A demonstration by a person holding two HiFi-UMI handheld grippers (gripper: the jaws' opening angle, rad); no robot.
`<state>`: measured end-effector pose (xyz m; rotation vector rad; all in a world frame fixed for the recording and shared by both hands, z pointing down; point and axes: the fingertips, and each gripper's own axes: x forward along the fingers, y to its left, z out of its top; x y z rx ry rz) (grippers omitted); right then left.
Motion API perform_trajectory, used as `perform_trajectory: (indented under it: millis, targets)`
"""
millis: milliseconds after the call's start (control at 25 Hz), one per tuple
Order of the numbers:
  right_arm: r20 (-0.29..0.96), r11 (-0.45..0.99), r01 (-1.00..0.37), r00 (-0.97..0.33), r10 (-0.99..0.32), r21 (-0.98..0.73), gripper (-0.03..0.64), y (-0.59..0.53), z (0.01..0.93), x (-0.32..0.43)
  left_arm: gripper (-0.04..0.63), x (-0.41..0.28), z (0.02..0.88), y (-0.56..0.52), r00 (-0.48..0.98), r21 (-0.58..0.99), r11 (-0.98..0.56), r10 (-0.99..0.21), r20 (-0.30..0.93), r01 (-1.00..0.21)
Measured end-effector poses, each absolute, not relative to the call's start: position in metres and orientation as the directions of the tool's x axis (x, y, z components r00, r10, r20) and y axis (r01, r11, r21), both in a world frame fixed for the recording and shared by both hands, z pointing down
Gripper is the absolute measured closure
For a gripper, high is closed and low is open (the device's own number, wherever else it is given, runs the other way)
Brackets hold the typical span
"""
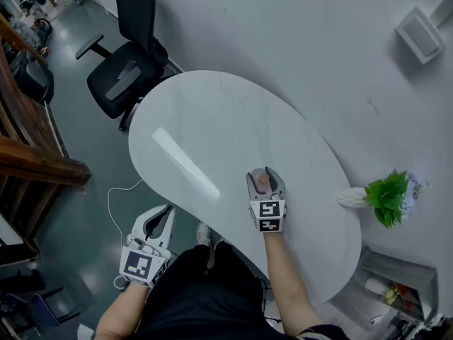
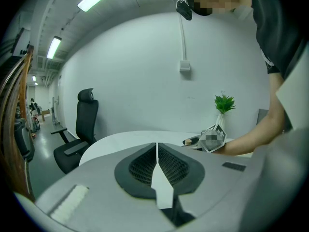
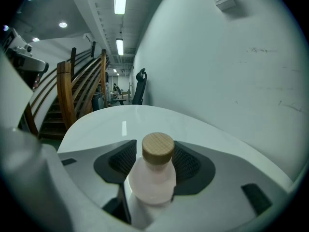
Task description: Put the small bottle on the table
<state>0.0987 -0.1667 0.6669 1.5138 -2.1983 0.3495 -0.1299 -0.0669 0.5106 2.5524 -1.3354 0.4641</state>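
small bottle (image 3: 152,180) base out of sight within right tool (image 3: 155,154)

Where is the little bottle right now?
The bottle is gripped between the jaws of the right gripper, over the near right part of the white table, with the green plant further to its right.

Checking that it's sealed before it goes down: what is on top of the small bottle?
A round wooden-looking cap closes the small bottle, which the right gripper clamps. The jaws cover the bottle's base, so whether it touches the table cannot be seen.
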Motion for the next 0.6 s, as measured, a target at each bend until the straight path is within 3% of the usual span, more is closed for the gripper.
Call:
perform_trajectory:
  millis: [600]
  targets:
    - [0.505, 0.348, -0.937, -0.283, -0.815, 0.036, 0.419, -0.1628, 0.6582, 0.1042, 0.581, -0.1242, 0.5079, -0.0675, 0.558, 0.063, -0.577, -0.749, 0.357, -0.814]
